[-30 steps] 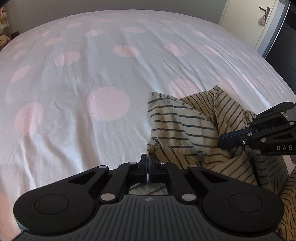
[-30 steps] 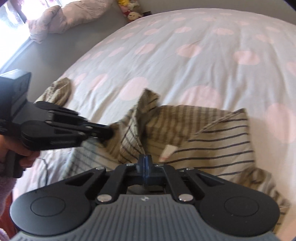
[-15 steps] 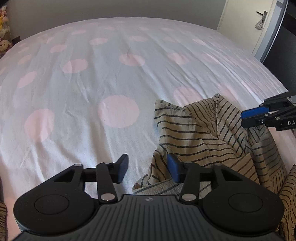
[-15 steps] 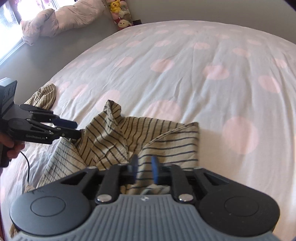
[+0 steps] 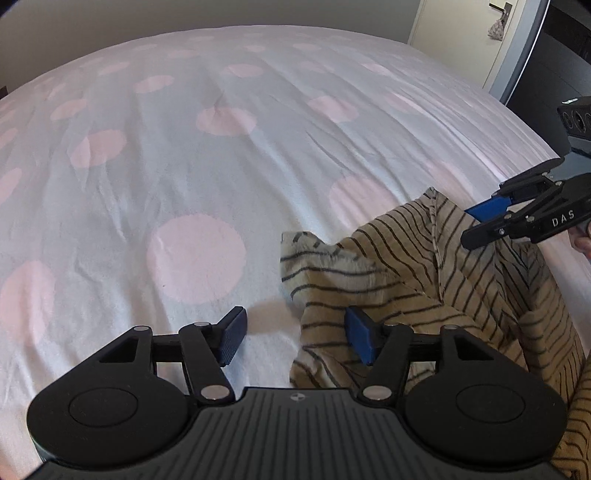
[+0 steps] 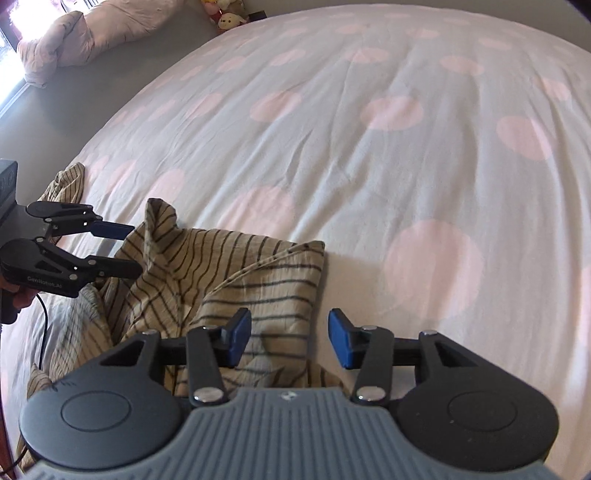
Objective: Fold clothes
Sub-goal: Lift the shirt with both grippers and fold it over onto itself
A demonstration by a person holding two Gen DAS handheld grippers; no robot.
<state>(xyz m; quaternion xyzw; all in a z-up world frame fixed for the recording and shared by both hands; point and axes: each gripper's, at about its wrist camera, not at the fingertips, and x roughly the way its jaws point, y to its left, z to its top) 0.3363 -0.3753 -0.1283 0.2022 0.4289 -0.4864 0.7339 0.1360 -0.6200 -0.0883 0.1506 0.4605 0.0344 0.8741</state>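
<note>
A beige garment with dark stripes [image 5: 417, 273] lies crumpled near the front edge of the bed; it also shows in the right wrist view [image 6: 229, 273]. My left gripper [image 5: 295, 341] is open and empty, with its right pad above the garment's left edge. My right gripper [image 6: 290, 343] is open and empty over the garment's right corner. The right gripper shows in the left wrist view [image 5: 484, 221], open above the garment's far side. The left gripper shows in the right wrist view [image 6: 123, 249], open at the garment's raised left fold.
The bed [image 5: 229, 155] has a white cover with pink dots and stretches away from both grippers. A pink bundle of bedding [image 6: 85, 37] and soft toys [image 6: 225, 16] lie on the floor at the far left. A door [image 5: 469, 37] stands at the far right.
Both grippers were shut on the garment a second ago. They have opened, let it go and pulled back, and the garment now lies loose on the bed.
</note>
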